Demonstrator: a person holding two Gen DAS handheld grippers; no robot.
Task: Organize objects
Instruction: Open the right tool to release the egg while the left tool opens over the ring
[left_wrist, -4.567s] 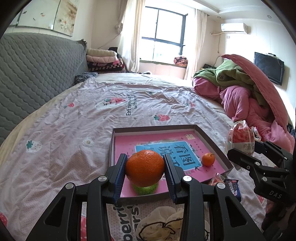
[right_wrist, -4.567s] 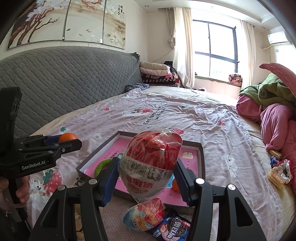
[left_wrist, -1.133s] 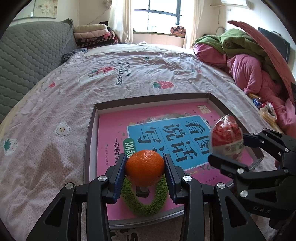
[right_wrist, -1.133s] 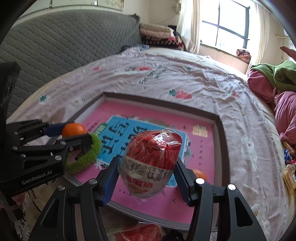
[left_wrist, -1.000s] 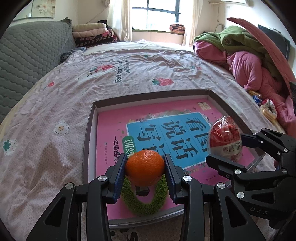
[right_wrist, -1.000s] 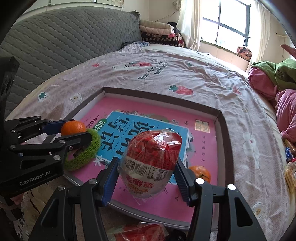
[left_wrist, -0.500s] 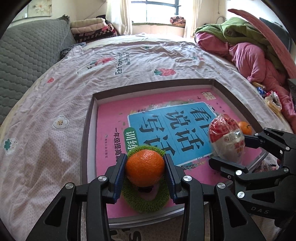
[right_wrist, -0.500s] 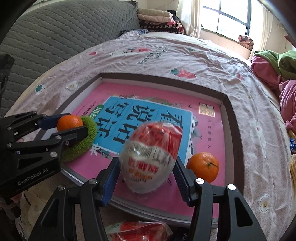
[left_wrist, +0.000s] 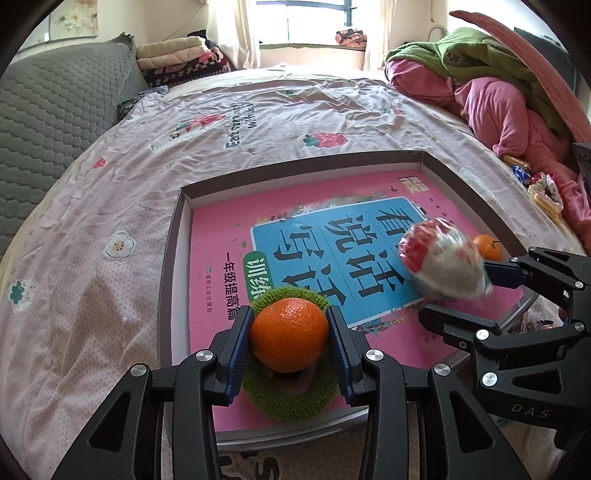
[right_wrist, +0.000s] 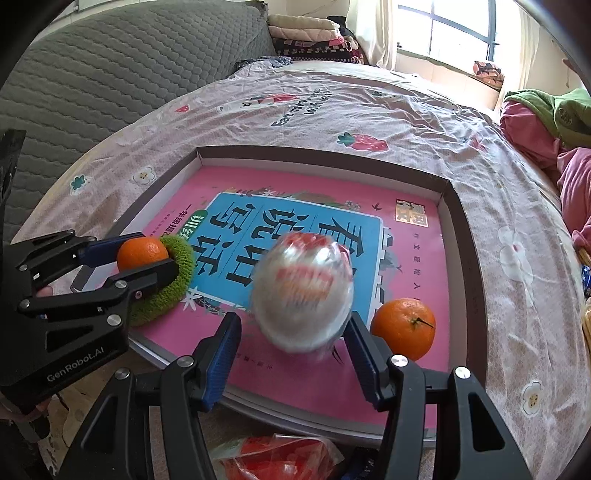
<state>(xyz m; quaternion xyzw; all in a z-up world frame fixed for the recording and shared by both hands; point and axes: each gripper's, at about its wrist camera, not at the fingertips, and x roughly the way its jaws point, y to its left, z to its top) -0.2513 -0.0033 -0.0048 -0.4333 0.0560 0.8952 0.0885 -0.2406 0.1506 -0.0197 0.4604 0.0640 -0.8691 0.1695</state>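
Left gripper (left_wrist: 290, 345) clamped on a round orange tangerine (left_wrist: 289, 335), held just above a fuzzy green knitted ring (left_wrist: 291, 397) in the near left corner of the shallow brown-rimmed cardboard tray (left_wrist: 168, 266) on the bed. Right gripper (right_wrist: 293, 356): jaws apart, blurred red-and-white plastic-wrapped snack pack (right_wrist: 303, 291) sits ahead of them, clear of both pads, over the pink-and-blue book cover (right_wrist: 406, 258) lining the tray. Second small orange tangerine (right_wrist: 403, 328) rests in the tray's near right corner, just beside the right pad.
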